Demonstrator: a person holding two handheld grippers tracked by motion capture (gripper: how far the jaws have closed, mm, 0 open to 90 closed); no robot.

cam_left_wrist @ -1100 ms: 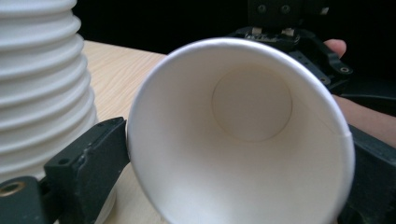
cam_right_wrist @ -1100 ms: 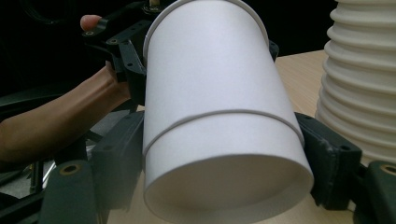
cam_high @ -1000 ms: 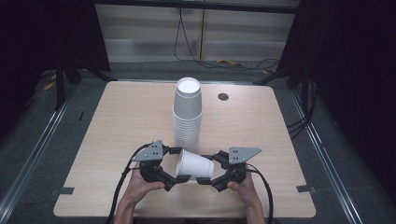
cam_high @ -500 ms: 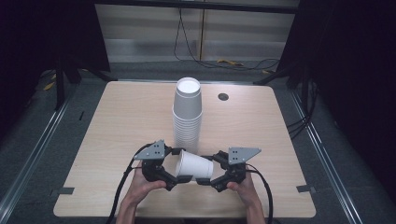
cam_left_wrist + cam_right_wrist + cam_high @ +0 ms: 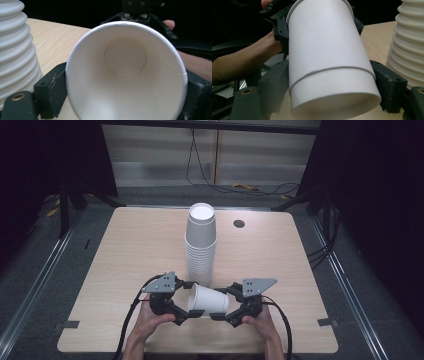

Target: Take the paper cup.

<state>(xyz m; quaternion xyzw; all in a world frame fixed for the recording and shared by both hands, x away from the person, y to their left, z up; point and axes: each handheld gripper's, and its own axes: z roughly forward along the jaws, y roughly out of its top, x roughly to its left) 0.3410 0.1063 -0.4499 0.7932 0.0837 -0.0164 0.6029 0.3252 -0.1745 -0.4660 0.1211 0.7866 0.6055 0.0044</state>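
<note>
**Mia:** What are the two grabbers holding?

**Ben:** A white paper cup (image 5: 209,300). It lies on its side, up off the table (image 5: 125,270), near the front edge, in the middle.

**Mia:** Who holds which end?

**Ben:** The left gripper (image 5: 186,312) has its jaws closed on the open end. In the left gripper view you look right down inside the cup (image 5: 125,75), and a black jaw sits on each side of the rim. The right gripper (image 5: 220,312) has its jaws closed on the bottom end. In the right gripper view you see the cup's bottom (image 5: 332,75) squeezed between its two jaws.

**Mia:** I see a line around the cup there.

**Ben:** Yes, a rim runs around it partway up. I think that is two cups stuck one inside the other, but I am not sure.

**Mia:** And the tall white tower?

**Ben:** That is a stack of cups (image 5: 200,245), upside down, standing just behind the held cup, about the middle of the table.

**Mia:** So how much is done?

**Ben:** The cup is off the stack and both grabbers hold it tight. That part looks done. I think pulling the cups apart comes next, and it has not happened yet. Then a cup needs a place on the table. The stack has lots of cups left, so I think most of the job is still to do.
</note>
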